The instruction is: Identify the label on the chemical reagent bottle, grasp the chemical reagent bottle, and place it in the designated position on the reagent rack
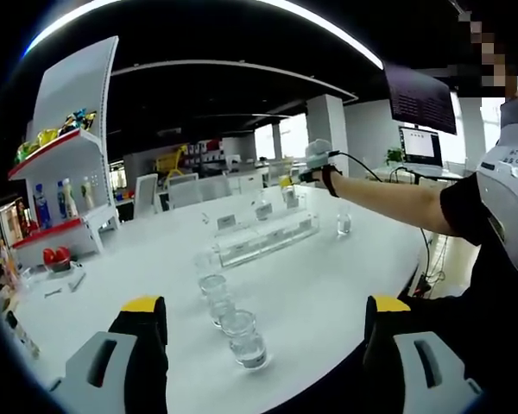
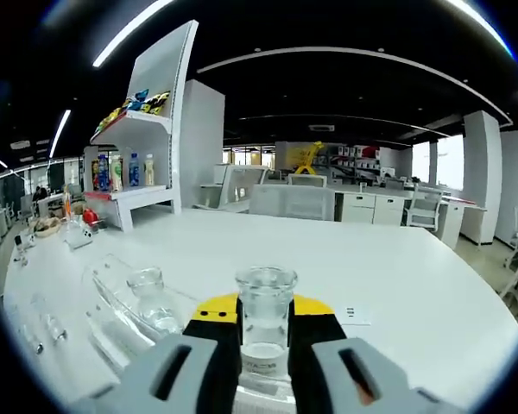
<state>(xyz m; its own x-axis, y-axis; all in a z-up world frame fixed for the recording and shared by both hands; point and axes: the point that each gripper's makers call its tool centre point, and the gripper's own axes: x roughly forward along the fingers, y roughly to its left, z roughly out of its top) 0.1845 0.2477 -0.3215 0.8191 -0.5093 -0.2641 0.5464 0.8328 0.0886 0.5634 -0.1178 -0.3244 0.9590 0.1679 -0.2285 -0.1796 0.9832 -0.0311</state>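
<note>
- Right gripper (image 2: 265, 358) clenched on a clear reagent bottle (image 2: 265, 323); jaws press its sides, bottle upright, white label low on its front, text too small to read
- Held bottle sits over the white table (image 2: 397, 276), just right of the clear acrylic reagent rack (image 2: 112, 297)
- In the right gripper view one more clear bottle (image 2: 151, 302) stands in the rack, just left of the held one
- Small white card (image 2: 350, 313) lies flat on the table right of the gripper
- Left gripper (image 1: 263, 332) released: yellow-tipped jaws spread wide, nothing between them, hovering over the near table edge
- In the left gripper view a row of clear bottles (image 1: 229, 315) runs away from the gripper across the table (image 1: 138, 259); nearest one sits between the jaws' line of sight, not touched
- Rack (image 1: 268, 235) lies further along the table past that row, small label cards on it, text unreadable
- Lone clear bottle (image 1: 344, 222) stands on the table right of the rack
- Person's arm (image 1: 397, 203) reaches in from the right, holding the right gripper (image 1: 315, 162) above the far end of the rack
- White display shelf (image 1: 65, 185) with coloured drink bottles and snacks stands on the table's left far side; same shelf (image 2: 142, 164) in the right gripper view
- Monitor (image 1: 421, 147) on a desk behind the arm
</note>
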